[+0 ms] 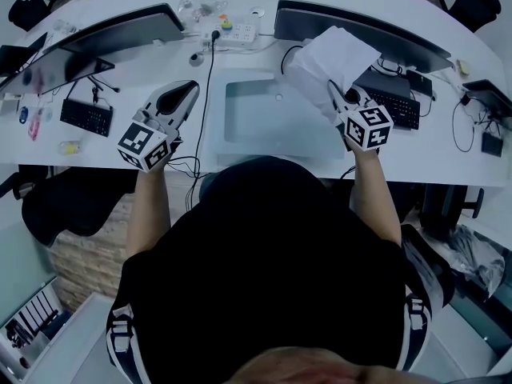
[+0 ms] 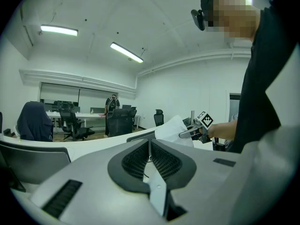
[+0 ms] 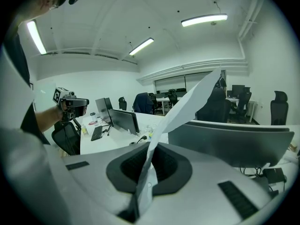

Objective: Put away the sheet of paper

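Observation:
A white sheet of paper (image 1: pixel 334 54) hangs above the desk's right half, with my right gripper (image 1: pixel 336 93) shut on its lower edge. In the right gripper view the sheet (image 3: pixel 197 95) rises edge-on from between the closed pads of that gripper (image 3: pixel 151 149) and curves up to the right. My left gripper (image 1: pixel 190 90) hovers over the desk's left half, shut with nothing in it; in its own view the pads (image 2: pixel 150 144) meet. From there I see the paper (image 2: pixel 171 128) and the right gripper (image 2: pixel 194 131) to the right.
A flat pale grey rectangular pad or tray (image 1: pixel 272 118) lies on the white desk (image 1: pixel 200 146) between the grippers. Two dark monitors (image 1: pixel 120 30) (image 1: pixel 360 22) stand behind, with keyboards (image 1: pixel 86 117) (image 1: pixel 392 106), a power strip (image 1: pixel 232 32) and a black cable (image 1: pixel 210 78).

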### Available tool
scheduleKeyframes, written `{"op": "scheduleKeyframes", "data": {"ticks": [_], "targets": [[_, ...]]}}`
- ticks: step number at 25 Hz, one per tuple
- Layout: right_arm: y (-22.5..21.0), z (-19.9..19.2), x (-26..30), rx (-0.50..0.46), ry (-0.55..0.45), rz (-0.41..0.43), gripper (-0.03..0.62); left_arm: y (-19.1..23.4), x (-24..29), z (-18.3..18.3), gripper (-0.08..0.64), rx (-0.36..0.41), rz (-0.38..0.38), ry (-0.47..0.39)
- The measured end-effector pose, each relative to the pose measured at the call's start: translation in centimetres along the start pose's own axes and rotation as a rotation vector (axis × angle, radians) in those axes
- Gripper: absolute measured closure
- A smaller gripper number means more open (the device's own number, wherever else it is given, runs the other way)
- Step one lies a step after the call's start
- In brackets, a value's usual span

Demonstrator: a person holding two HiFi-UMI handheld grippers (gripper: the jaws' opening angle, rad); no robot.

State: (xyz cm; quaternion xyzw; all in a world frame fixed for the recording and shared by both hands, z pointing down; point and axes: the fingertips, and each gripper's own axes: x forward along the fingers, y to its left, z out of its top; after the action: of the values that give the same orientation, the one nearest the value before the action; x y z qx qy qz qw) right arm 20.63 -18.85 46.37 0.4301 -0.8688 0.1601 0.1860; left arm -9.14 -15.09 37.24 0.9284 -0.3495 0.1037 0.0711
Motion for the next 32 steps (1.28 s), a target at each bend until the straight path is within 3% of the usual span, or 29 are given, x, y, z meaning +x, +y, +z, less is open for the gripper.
{"op": "scheduleKeyframes", "data": {"ticks": [32], "targets": [[1.0, -2.6, 0.8, 0.019, 0.099, 0.028, 0.578, 1.4, 1.0, -0.8, 0.526, -0.010, -0.018, -0.011]]}}
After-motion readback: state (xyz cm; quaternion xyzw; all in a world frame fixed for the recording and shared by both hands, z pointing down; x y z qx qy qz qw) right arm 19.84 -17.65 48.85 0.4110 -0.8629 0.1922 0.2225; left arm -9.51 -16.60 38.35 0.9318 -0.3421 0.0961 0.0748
